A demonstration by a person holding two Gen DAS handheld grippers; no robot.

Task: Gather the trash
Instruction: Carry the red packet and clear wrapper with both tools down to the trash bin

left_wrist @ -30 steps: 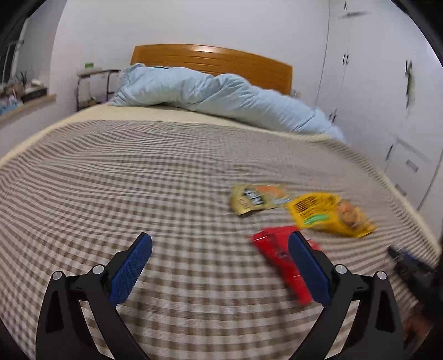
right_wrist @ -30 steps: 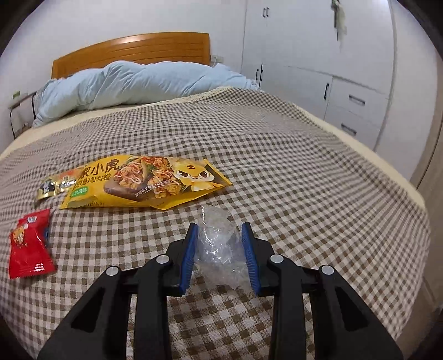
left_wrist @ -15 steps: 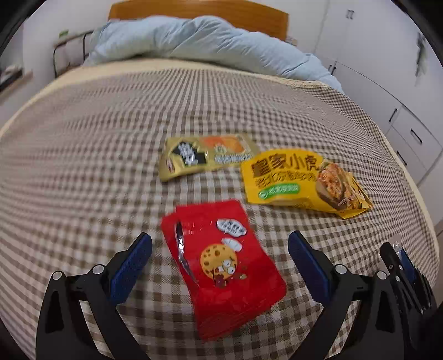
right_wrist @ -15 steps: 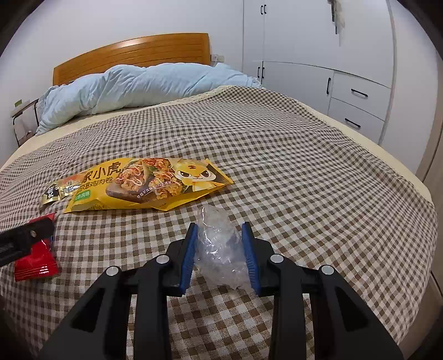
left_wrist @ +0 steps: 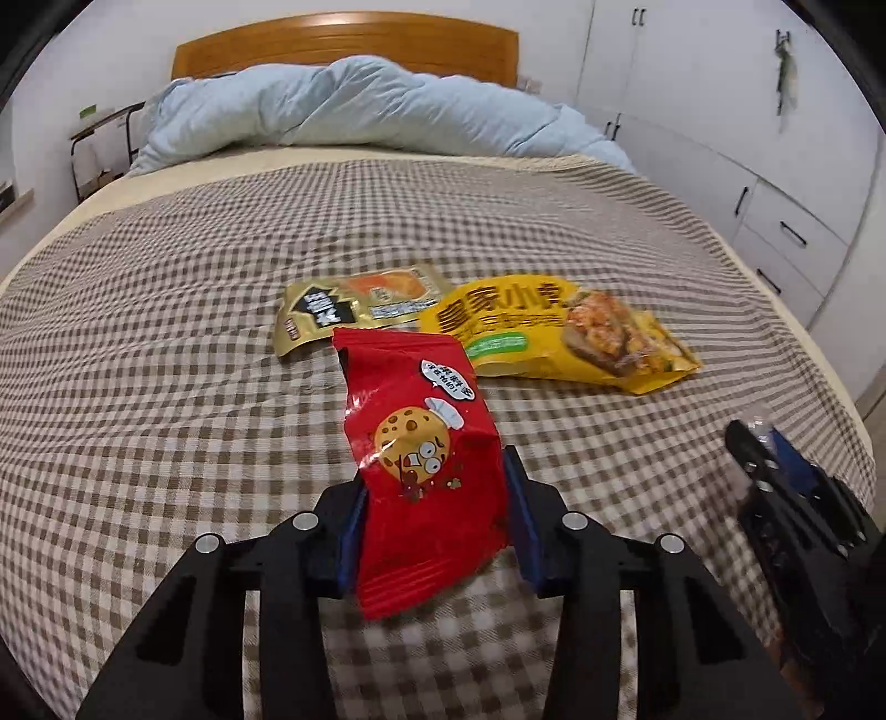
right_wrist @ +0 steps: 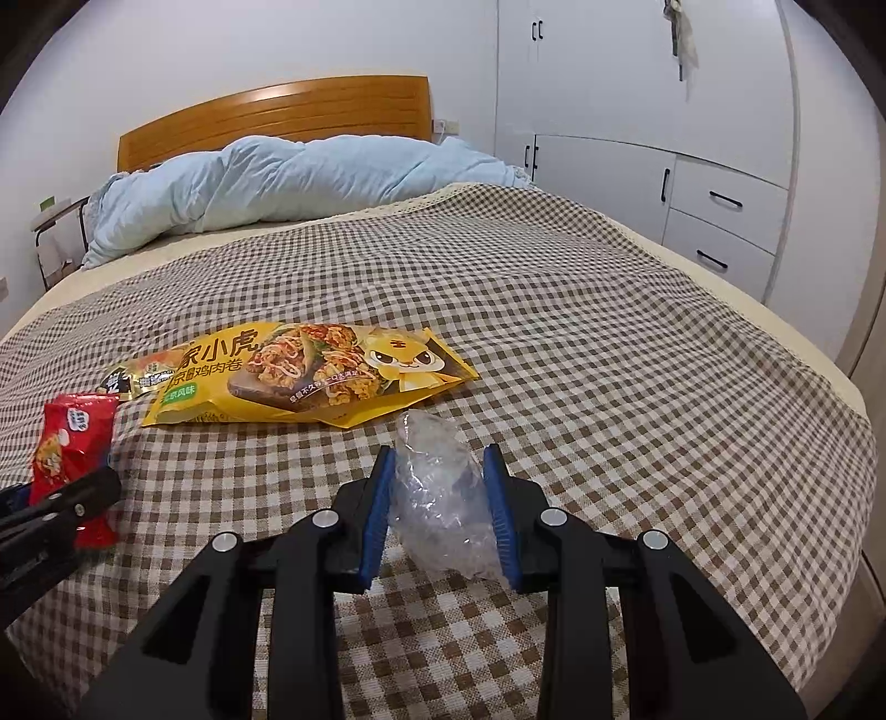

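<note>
A red cookie packet (left_wrist: 426,459) lies between the blue pads of my left gripper (left_wrist: 434,471). Its jaws are closing, and the pads press the packet's sides so that it buckles and its far end lifts off the checked bedspread (left_wrist: 166,387). Just beyond lie a gold snack packet (left_wrist: 354,304) and a yellow food bag (left_wrist: 554,338). My right gripper (right_wrist: 438,454) is shut on a crumpled clear plastic wrapper (right_wrist: 437,498), low over the bedspread, in front of the yellow food bag (right_wrist: 310,371). The red cookie packet (right_wrist: 66,443) and left gripper (right_wrist: 61,498) appear at the left edge.
A light blue duvet (left_wrist: 360,111) is bunched against the wooden headboard (left_wrist: 343,44). White wardrobe drawers (right_wrist: 720,221) stand along the right side of the bed. The bed's right edge (right_wrist: 841,387) is close to my right gripper. A small side table (left_wrist: 105,144) stands at the far left.
My left gripper has moved forward and down over the red packet, and its jaws have come from wide open onto the packet's sides. The right gripper has kept still with the clear wrapper.
</note>
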